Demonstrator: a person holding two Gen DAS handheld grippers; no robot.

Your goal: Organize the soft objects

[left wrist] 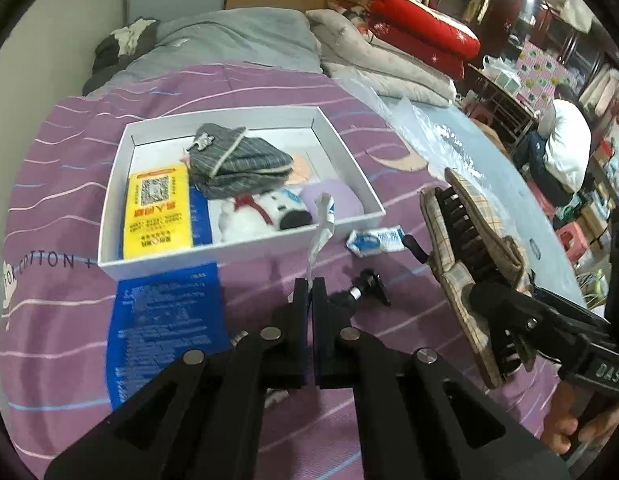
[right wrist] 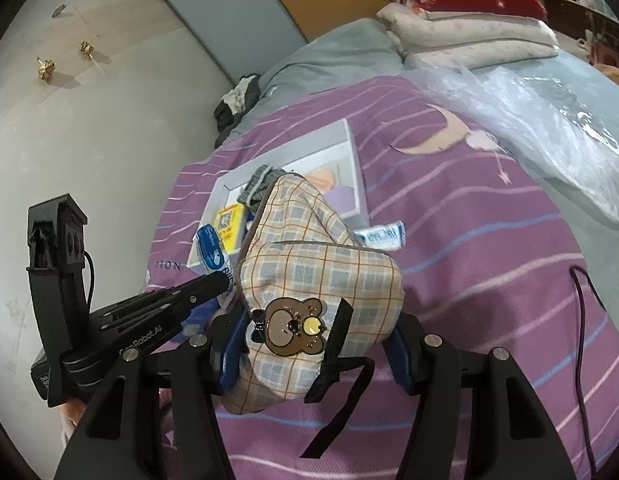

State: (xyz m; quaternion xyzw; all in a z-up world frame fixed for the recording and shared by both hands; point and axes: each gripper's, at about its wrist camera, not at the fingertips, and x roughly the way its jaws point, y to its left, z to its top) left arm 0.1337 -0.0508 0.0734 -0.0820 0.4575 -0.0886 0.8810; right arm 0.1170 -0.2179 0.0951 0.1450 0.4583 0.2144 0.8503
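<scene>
On the bed, the white box [left wrist: 341,224] is already holding soft things. The left hand-held gripper [left wrist: 310,292] is clenched on a thin white strip [left wrist: 323,224]. The right hand-held gripper [right wrist: 315,344] is grasping the plaid pouch [right wrist: 309,264] above the bedspread; next it needs lowering into the box.

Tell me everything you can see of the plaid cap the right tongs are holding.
The plaid cap is soft beige cloth with a grey and brown check and brown edging. A bear badge sits on its front, and a black strap hangs below. The right tongs clamp it from both sides, holding it above the purple bedspread, near the white box. From the left view it gapes open, showing a black comb-like insert.
</scene>
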